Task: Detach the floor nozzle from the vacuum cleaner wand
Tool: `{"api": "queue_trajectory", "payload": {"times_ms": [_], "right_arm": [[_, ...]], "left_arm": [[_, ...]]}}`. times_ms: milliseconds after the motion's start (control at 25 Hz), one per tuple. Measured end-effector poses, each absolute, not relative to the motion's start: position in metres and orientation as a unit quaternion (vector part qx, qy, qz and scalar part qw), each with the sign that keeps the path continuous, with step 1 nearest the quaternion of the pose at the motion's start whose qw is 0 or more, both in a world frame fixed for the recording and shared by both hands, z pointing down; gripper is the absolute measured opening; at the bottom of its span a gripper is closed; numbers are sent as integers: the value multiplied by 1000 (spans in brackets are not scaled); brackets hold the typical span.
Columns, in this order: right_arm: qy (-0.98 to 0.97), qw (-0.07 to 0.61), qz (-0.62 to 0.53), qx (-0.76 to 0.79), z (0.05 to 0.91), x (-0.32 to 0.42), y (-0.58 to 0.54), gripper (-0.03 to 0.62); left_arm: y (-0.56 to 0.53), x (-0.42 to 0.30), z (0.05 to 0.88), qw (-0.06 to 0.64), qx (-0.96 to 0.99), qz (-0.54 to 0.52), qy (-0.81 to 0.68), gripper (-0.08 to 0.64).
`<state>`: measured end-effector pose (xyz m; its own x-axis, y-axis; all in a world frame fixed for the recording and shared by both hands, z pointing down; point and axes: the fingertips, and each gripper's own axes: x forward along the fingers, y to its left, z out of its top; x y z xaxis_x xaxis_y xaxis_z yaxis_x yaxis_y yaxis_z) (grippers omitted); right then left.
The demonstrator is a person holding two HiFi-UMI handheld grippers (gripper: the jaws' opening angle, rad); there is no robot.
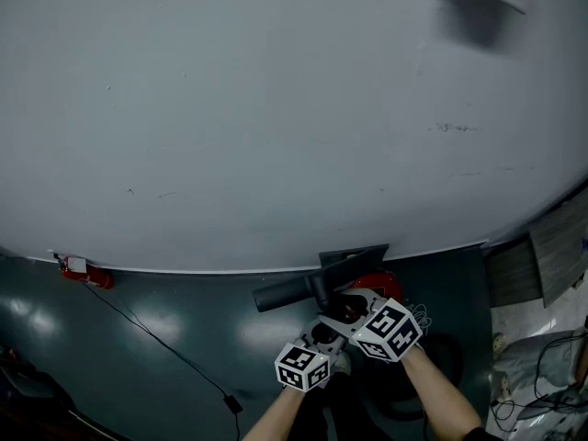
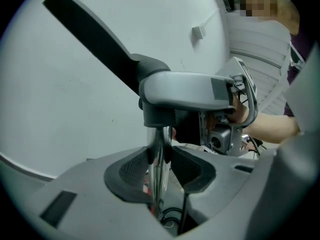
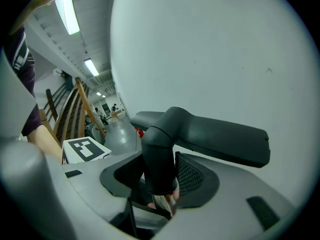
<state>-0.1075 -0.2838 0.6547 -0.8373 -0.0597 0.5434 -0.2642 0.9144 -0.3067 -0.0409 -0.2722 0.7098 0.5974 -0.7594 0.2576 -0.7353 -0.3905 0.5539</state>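
The floor nozzle [image 1: 317, 288] is dark grey and is held up in front of a pale wall. Its flat head [image 2: 185, 91] sits on a dark neck [image 3: 159, 164]. A shiny metal wand [image 2: 157, 159] runs up into that neck's collar. My left gripper [image 2: 160, 171] is open, with the wand between its pads and close to both. My right gripper [image 3: 160, 176] stands open around the neck, and small gaps show at the pads. In the head view the left gripper [image 1: 323, 331] and the right gripper [image 1: 347, 309] meet just below the nozzle.
A pale wall [image 1: 276, 108] fills most of the head view, above a dark floor [image 1: 184, 338]. A red object [image 1: 89, 275] lies at the wall's foot on the left, and a thin cable [image 1: 175, 352] runs from it across the floor. Red vacuum parts [image 1: 378, 285] and clutter [image 1: 542, 366] lie to the right.
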Motion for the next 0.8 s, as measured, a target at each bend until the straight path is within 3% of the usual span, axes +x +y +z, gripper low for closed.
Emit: {"api": "queue_trajectory", "payload": {"times_ms": [440,640,800], "right_arm": [[-945,304,92,83,654,-109,-277,187],[-940,296,149,86,652,-106,-282,187],[-943,303,103,86,648,-105,-280,187]], "left_arm": [[-270,-41,710,326,835,-11,-443,138],[-271,-39,708,324,836,-8,-443,138],[-271,-37,707,323,837,-6,-442,138]]}}
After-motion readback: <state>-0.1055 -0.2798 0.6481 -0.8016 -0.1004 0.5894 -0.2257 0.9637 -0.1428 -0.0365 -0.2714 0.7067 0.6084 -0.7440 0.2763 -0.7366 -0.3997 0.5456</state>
